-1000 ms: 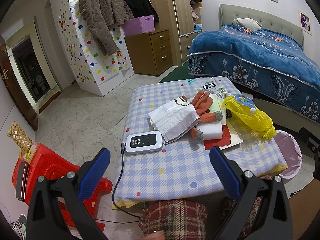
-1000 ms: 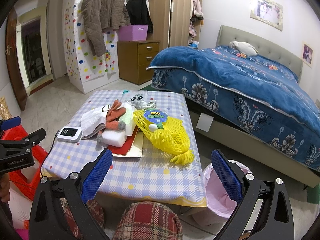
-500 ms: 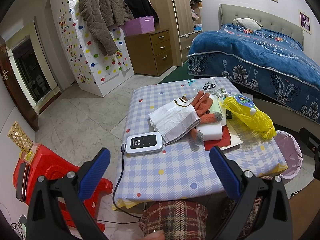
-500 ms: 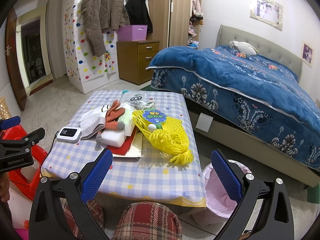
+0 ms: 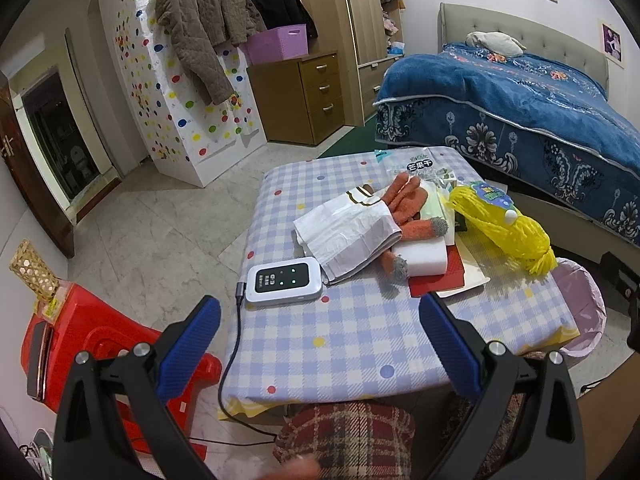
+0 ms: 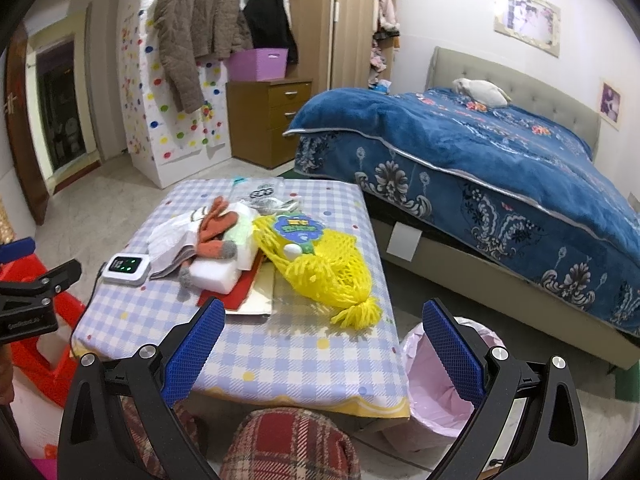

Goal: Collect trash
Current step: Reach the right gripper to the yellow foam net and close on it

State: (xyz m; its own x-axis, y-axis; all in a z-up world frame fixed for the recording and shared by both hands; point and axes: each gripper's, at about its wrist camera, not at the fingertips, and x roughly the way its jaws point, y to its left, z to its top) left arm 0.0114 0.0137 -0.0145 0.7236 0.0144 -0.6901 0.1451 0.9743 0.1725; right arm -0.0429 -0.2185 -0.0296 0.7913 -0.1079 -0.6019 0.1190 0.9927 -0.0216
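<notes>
On the checked tablecloth (image 6: 304, 344) the yellow foam fruit net (image 6: 320, 264) lies near the pink-lined bin (image 6: 444, 384); left gripper (image 5: 320, 344) and right gripper (image 6: 324, 344) hover wide open, empty. Reaching carelessly might snag the orange gloves (image 5: 408, 208) or the charging device (image 5: 284, 282).

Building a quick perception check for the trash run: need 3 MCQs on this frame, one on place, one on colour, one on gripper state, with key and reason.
1. Where is the bin?
A. on the table
B. on the floor by the table's corner, bed side
C. under the red stool

2. What colour is the net bag?
A. yellow
B. green
C. white

3. How do the left gripper and right gripper stand?
A. both shut on trash
B. left shut, right open
C. both open, holding nothing

Key: B, the pink-lined bin stands on the floor beside the table; A, the mesh is bright yellow; C, blue pads are spread wide in each wrist view, with nothing between.
</notes>
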